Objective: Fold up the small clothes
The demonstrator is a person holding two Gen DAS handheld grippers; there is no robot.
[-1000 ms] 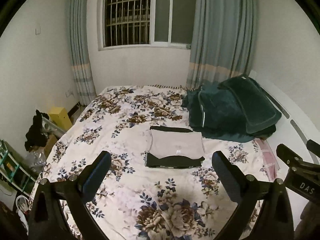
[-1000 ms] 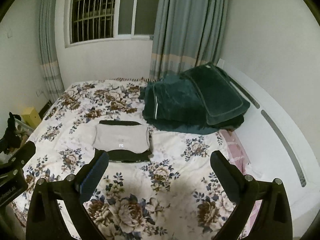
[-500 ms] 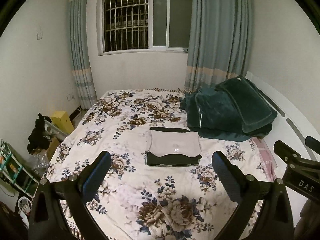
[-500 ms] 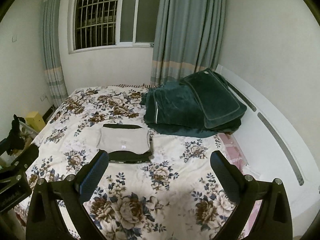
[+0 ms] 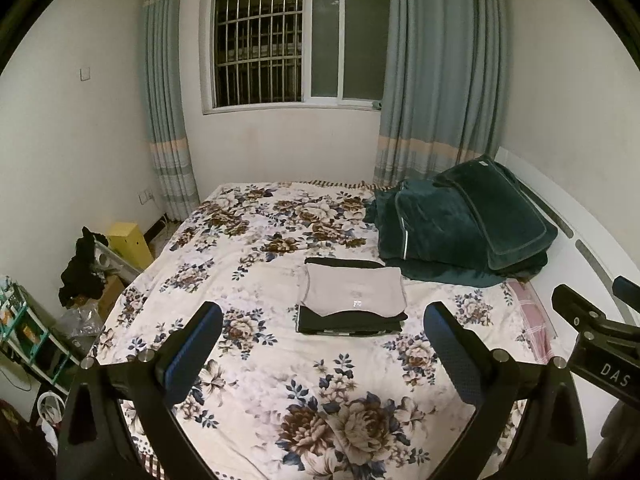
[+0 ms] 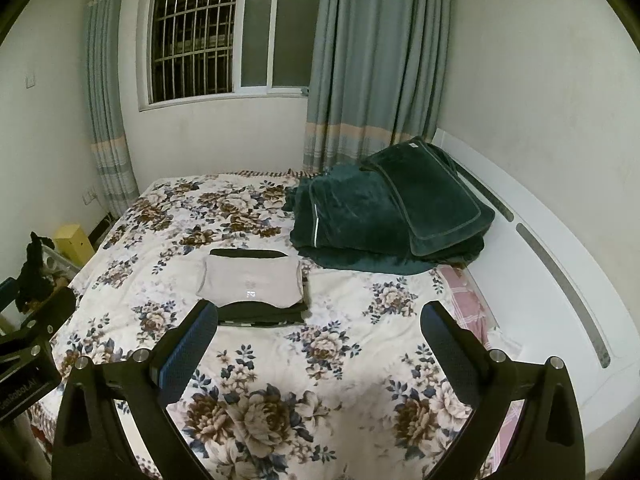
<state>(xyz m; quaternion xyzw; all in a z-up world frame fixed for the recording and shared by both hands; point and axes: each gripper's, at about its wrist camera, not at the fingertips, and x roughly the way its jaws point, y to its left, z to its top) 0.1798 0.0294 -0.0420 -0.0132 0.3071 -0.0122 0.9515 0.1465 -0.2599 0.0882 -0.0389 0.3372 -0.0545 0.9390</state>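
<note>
Above the near end of the bed (image 5: 248, 264), the left hand-held gripper (image 5: 322, 344) hangs with its jaws wide apart, holding nothing; the right hand-held gripper (image 6: 318, 342) beside it is spread the same way, empty. Beyond them, well clear of both, a folded grey garment (image 5: 354, 290) lies on a folded black garment (image 5: 348, 322) mid-bed. A dark green blanket (image 5: 460, 224) is heaped near the headboard (image 6: 560, 280).

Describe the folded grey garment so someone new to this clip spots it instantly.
Start from the bed with the floral bedspread under the barred window. Near its middle, just in front of the heaped dark green blanket, lies a small stack of folded clothes. The grey garment is its pale top layer, on black pieces.
</note>
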